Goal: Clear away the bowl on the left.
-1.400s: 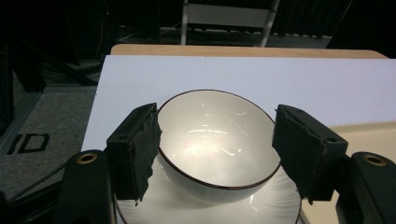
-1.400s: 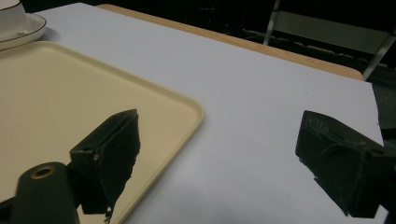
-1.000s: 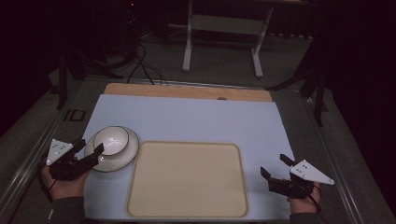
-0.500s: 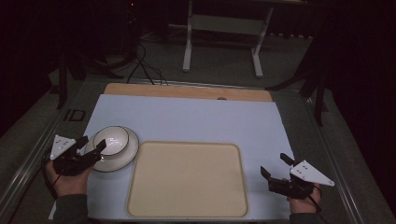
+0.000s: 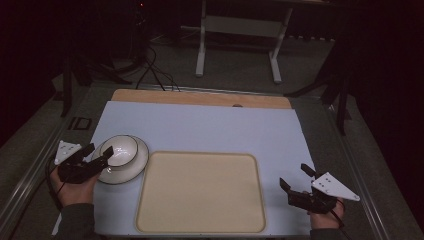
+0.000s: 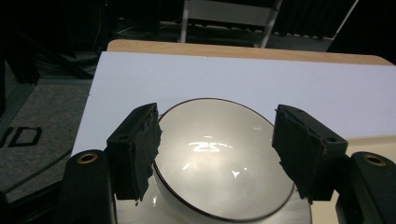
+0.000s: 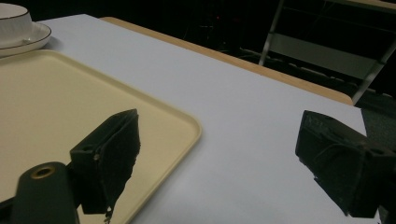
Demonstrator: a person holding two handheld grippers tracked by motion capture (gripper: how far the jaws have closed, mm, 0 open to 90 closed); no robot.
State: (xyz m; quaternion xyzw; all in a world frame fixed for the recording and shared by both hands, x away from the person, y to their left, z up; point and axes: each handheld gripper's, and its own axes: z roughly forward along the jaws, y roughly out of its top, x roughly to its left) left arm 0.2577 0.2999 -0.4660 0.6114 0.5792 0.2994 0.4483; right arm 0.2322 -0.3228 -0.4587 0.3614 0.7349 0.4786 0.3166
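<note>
Two grippers are in my hands, both with jaws spread and nothing between them. My right gripper (image 5: 296, 182) hovers at the near right of the table, just beside the cream tray (image 5: 200, 192). My left gripper (image 5: 98, 153) sits at the near rim of the white bowl (image 5: 120, 150), jaws flanking it without touching in the left gripper view. The bowl stands on its saucer (image 5: 131, 169), left of the tray, on the pale blue mat (image 5: 210, 127).

**Jaws spread over the bowl**

The left hand-held gripper (image 6: 217, 149) hangs over a white bowl (image 6: 223, 161) with a thin dark rim, its black jaws wide apart, one at each side. The bowl sits on a saucer (image 6: 135, 212) on the pale blue surface (image 6: 243, 77).
</note>
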